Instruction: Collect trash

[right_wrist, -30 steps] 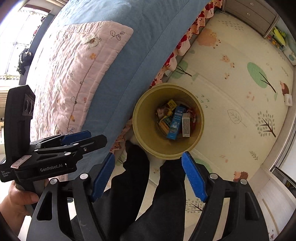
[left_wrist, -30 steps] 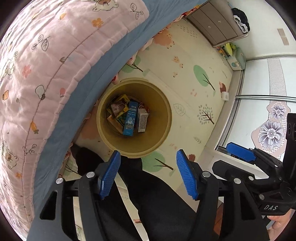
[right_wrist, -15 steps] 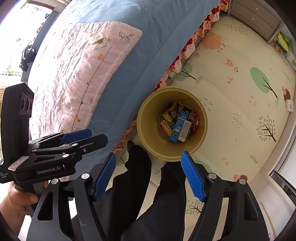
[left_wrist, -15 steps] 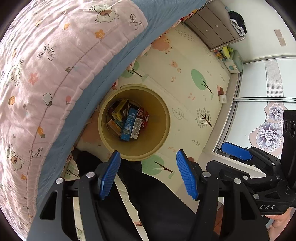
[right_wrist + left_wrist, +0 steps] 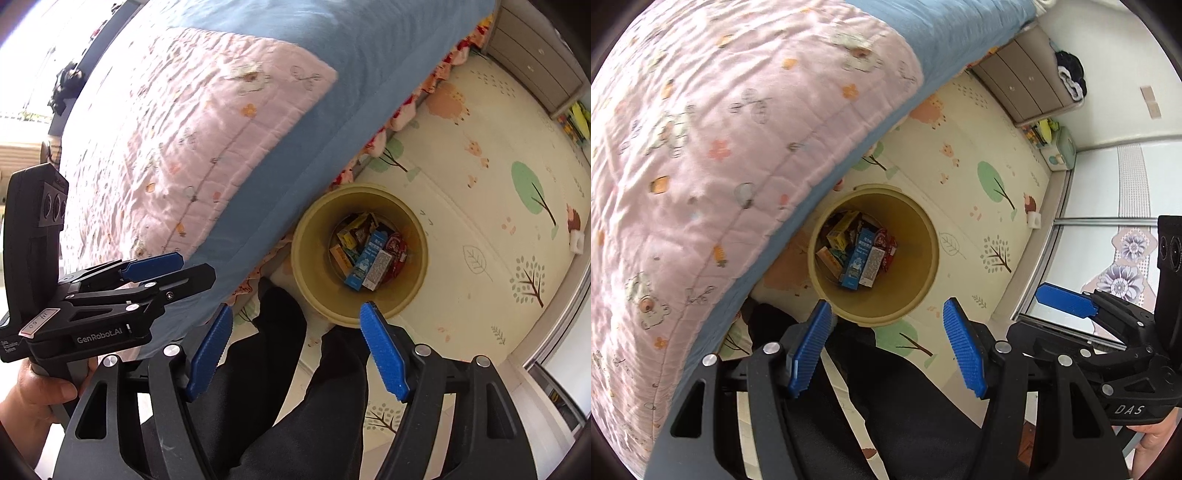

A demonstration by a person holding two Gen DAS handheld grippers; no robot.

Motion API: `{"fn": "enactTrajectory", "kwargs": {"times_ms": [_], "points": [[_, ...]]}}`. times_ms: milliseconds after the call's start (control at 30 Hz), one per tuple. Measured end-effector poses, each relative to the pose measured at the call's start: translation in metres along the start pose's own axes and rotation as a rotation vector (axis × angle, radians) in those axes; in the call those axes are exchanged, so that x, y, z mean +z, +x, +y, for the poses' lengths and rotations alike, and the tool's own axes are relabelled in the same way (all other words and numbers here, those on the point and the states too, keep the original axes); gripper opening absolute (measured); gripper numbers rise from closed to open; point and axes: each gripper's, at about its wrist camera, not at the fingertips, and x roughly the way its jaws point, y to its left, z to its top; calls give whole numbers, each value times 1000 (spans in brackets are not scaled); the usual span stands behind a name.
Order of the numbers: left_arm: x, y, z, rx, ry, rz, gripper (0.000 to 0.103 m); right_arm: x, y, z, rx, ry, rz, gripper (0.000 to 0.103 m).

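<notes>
A round yellow trash bin [image 5: 919, 273] stands on the floor mat beside the bed and holds several small cartons and wrappers [image 5: 858, 256]. It also shows in the right wrist view [image 5: 310, 258], with the trash [image 5: 367, 258] lying at its bottom. My left gripper [image 5: 886, 347] is open and empty, held high above the bin's near rim. My right gripper [image 5: 295, 349] is open and empty, also high above the near rim. Each gripper shows from the side in the other's view, the right gripper [image 5: 1067, 301] and the left gripper [image 5: 155, 264].
A bed with a pink quilt [image 5: 720, 147] over a blue sheet [image 5: 314, 92] fills the left. A cartoon play mat [image 5: 979, 206] covers the floor. Grey drawers [image 5: 1027, 88] stand at the far wall. The person's black-trousered legs [image 5: 280, 387] are below the grippers.
Both grippers have risen and drawn back over the bed side; the bin looks smaller and has shifted right in the right wrist view. The jaws stay open.
</notes>
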Motion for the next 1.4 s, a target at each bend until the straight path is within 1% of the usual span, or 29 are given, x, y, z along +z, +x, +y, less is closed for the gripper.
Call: {"fn": "enactTrajectory", "kwargs": {"times_ms": [100, 233, 467, 667, 833, 900, 967, 1000, 1033, 1100, 1133, 1267, 1367, 1400], "points": [[-3, -18, 26, 3, -39, -28, 63, 8, 3, 32, 8, -63, 7, 70], [-10, -46, 68, 16, -101, -76, 63, 21, 14, 87, 24, -157, 28, 70], [-30, -108, 162, 52, -249, -186, 65, 48, 37, 198, 36, -356, 60, 70], [-60, -160, 242, 101, -368, -277, 68, 65, 52, 288, 56, -475, 55, 70], [-83, -192, 288, 125, -432, -358, 78, 71, 62, 356, 69, -570, 38, 70], [-92, -201, 302, 124, -458, -378, 81, 72, 63, 379, 75, -607, 21, 73], [-99, -207, 313, 112, -485, -400, 83, 75, 63, 397, 72, -638, -3, 75], [-102, -210, 317, 108, -500, -414, 86, 76, 64, 405, 74, -652, -12, 76], [-105, -214, 320, 109, -513, -426, 89, 78, 64, 411, 75, -663, -19, 77], [-108, -220, 326, 116, -540, -461, 89, 79, 65, 421, 67, -684, -30, 77], [-109, -223, 328, 121, -552, -477, 93, 79, 66, 425, 64, -696, -36, 77], [-111, -235, 335, 163, -590, -549, 96, 83, 69, 436, 42, -728, -55, 80], [-109, -242, 337, 206, -605, -570, 97, 89, 69, 438, 33, -733, -74, 83], [-107, -243, 338, 210, -608, -577, 98, 91, 69, 438, 39, -731, -74, 84]]}}
